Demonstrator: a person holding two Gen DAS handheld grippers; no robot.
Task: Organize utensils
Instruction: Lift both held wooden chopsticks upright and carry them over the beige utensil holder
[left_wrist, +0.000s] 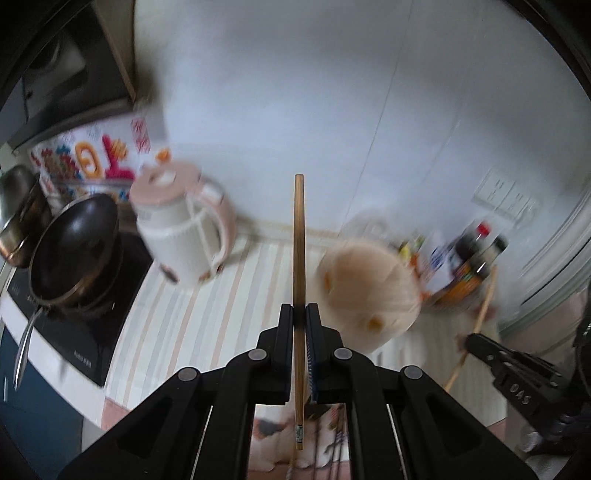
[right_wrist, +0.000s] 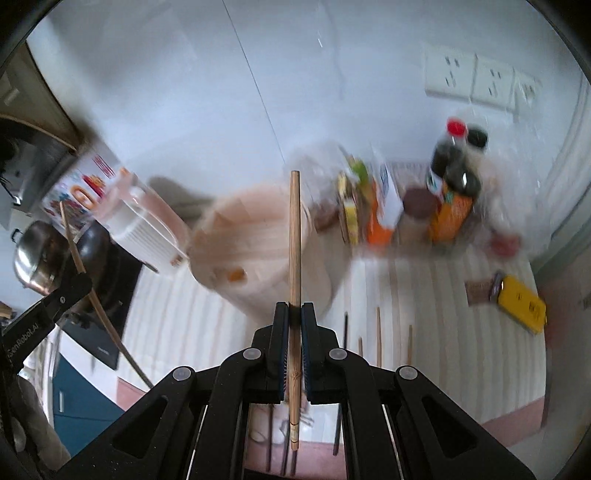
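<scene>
My left gripper (left_wrist: 299, 312) is shut on a wooden chopstick (left_wrist: 299, 236) that stands upright between its jaws. My right gripper (right_wrist: 294, 309) is shut on another wooden chopstick (right_wrist: 294, 236), also upright. Both are held above the striped cloth, just in front of a round pink utensil holder (left_wrist: 369, 291), also seen in the right wrist view (right_wrist: 255, 258). Several more chopsticks (right_wrist: 378, 339) lie flat on the cloth below the right gripper. The right gripper with its chopstick shows at the right in the left wrist view (left_wrist: 476, 341). The left gripper shows at the left in the right wrist view (right_wrist: 74, 284).
A pink and white kettle (left_wrist: 184, 229) stands left of the holder. A dark pan (left_wrist: 74, 251) and steel pot (left_wrist: 14, 206) sit on a black cooktop (left_wrist: 92, 332). Sauce bottles and boxes (right_wrist: 443, 195) crowd the back right. A yellow object (right_wrist: 521, 302) lies at the right.
</scene>
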